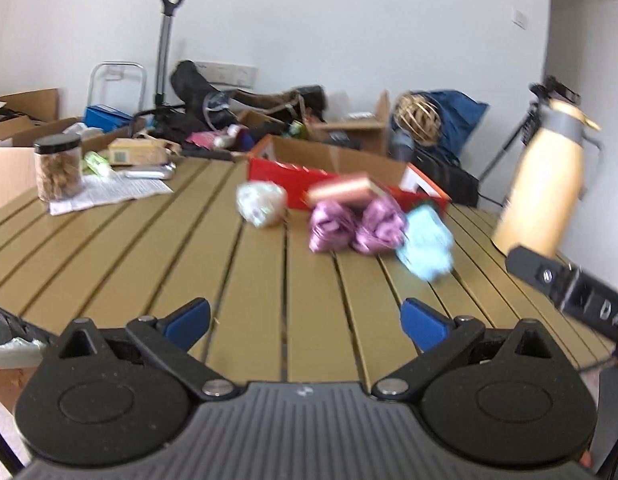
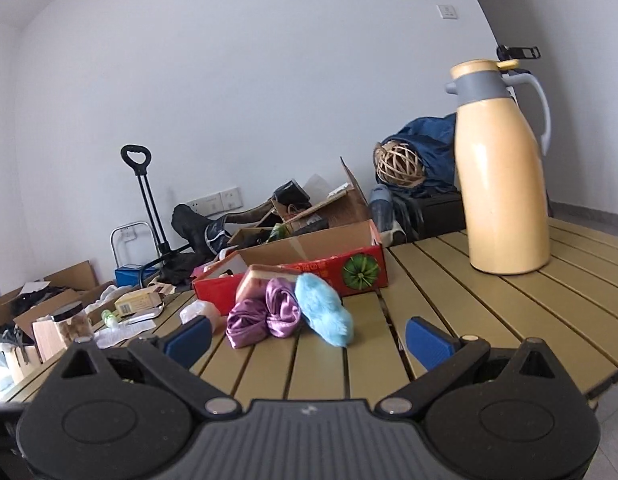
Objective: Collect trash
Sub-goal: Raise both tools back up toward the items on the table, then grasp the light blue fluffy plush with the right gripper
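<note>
The slatted worktop (image 2: 449, 304) carries a tall yellow jug (image 2: 505, 172) at its right side and an open red box (image 2: 309, 264) at the far edge. Just in front of the box lies the trash: a blue fluffy wad (image 2: 325, 308), two purple wads (image 2: 265, 316) and a pale wad (image 1: 261, 204). Left gripper (image 1: 305, 320) and right gripper (image 2: 309, 336) hover above the worktop, fingers apart and empty.

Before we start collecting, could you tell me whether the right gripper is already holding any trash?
No, the right gripper is open and empty, short of the blue fluffy item.
</note>
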`<state>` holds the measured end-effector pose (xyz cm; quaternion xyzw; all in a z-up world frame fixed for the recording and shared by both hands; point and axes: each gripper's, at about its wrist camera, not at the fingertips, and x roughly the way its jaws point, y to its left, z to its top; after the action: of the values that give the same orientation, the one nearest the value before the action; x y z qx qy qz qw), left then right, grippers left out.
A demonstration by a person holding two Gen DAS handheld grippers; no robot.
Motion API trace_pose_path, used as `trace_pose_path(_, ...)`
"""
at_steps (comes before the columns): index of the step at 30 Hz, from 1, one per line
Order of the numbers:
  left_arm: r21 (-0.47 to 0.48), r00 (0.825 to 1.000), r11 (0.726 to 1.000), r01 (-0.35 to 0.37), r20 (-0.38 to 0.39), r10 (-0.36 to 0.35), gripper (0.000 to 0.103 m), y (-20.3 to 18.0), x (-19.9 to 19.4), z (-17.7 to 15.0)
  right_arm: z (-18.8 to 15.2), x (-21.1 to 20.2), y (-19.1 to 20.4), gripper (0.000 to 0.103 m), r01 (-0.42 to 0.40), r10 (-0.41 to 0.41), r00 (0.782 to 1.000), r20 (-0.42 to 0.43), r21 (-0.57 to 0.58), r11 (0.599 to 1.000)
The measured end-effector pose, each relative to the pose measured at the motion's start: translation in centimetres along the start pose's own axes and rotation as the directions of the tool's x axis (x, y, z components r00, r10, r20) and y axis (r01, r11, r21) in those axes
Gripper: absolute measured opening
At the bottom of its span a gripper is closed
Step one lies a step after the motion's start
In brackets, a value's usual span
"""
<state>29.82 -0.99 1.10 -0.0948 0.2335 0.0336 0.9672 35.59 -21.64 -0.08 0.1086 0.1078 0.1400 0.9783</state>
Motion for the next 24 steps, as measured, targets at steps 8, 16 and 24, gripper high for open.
trace_pose_path(8,-0.067,0.996,0.995,-0.072,0.044,0.075,0.103,1.8,2.6,2.7,1.3,5.5,0.5,0.103,0.025,-0.027,0.999,-0.031,-0.069,0.997)
trace_pose_path(16,-0.086,0.995,0.991,-0.099,0.026,0.101,0.103,4.0,6.2,4.2,1.4,12.4,0.8,0.103,0.050,-0.070,0.987,-0.147,-0.141,0.989)
trace_pose_path(24,-0.054,0.991,0.990,-0.130,-0.015,0.129,0.103,7.5,8.9,5.0,1.0,18.1,-0.3,0.097,0.087,-0.134,0.943,-0.303,-0.165,0.983)
